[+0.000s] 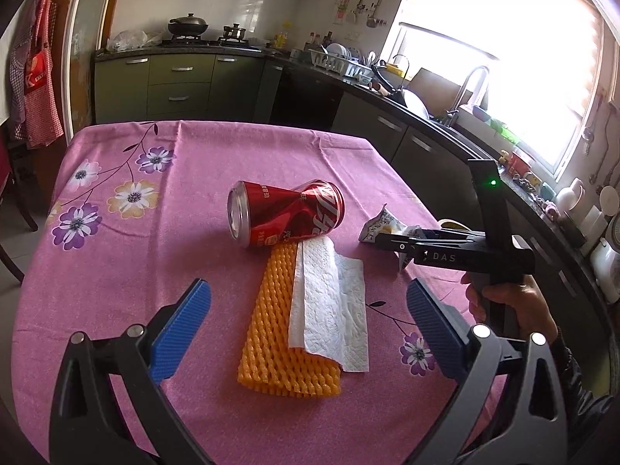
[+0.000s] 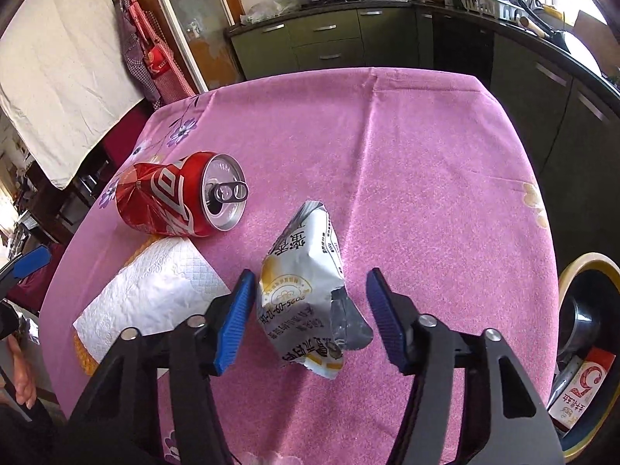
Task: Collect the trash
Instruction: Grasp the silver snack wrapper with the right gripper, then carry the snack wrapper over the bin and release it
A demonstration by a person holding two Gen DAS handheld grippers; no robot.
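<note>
Kitchen table under a pink flowered tablecloth, trash scattered on it.

From the left wrist: left gripper spread wide, blue pads well apart, nothing between them but open cloth. Just ahead, an orange foam fruit net lying flat with a white paper towel draped over its right side. Beyond those, a dented red cola can on its side, its base end turned towards this camera, its body touching the far end of the net. To the right, the right gripper seen side-on in a hand, its tip over a crumpled white snack wrapper — mostly hidden here by the black tool.

From the right wrist: the same snack wrapper in full, printed side up, lying on the cloth between the blue fingers of the right gripper. Jaws at a middling width; left pad just beside the wrapper's edge, touching or not impossible to tell, right pad clearly apart from it — no grip yet. Cola can shown from its other end, pull tab and open mouth visible. Paper towel at left, only a thin orange rim of the net showing beneath it. At the far right edge, below the table, a bin with yellow rim holding a red-and-white carton — unseen from the left wrist.
</note>
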